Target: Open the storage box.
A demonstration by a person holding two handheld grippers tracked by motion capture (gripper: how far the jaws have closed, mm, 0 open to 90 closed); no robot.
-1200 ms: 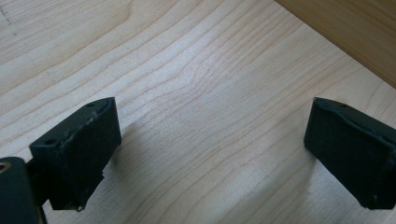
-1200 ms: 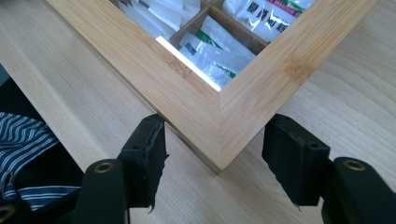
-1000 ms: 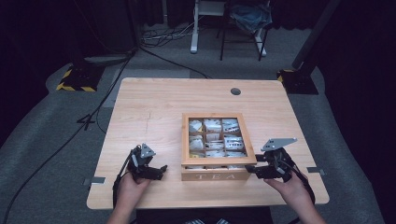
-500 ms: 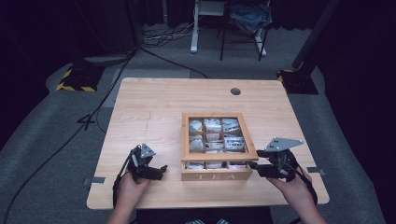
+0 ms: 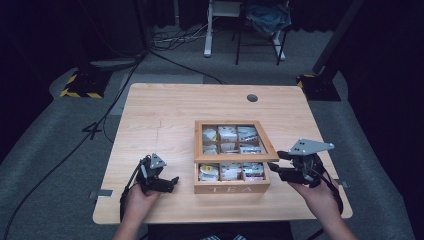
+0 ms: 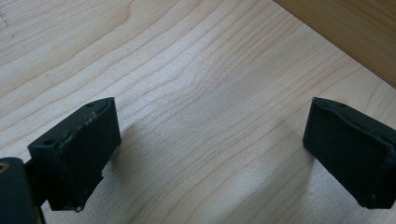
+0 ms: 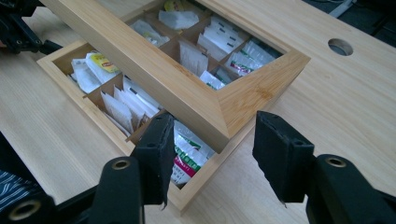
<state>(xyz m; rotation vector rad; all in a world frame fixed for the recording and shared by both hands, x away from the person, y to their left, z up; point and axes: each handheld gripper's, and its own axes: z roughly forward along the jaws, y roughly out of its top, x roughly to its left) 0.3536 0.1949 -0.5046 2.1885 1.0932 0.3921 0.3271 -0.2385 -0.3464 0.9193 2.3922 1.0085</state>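
Since a second earlier, the right tool (image 5: 280,162) had crept in toward the tea box (image 5: 231,188) and now sat at the lid's (image 7: 196,100) near corner, its jaws spread apart astride that corner with nothing clamped. That glass-paned lid stood partly raised, baring the front row of tea bags (image 7: 119,105). On the desk (image 5: 165,115) the box lay near the front edge, right of centre. At its 9 o'clock the left tool (image 5: 172,182) rested unmoved, jaws wide and empty.
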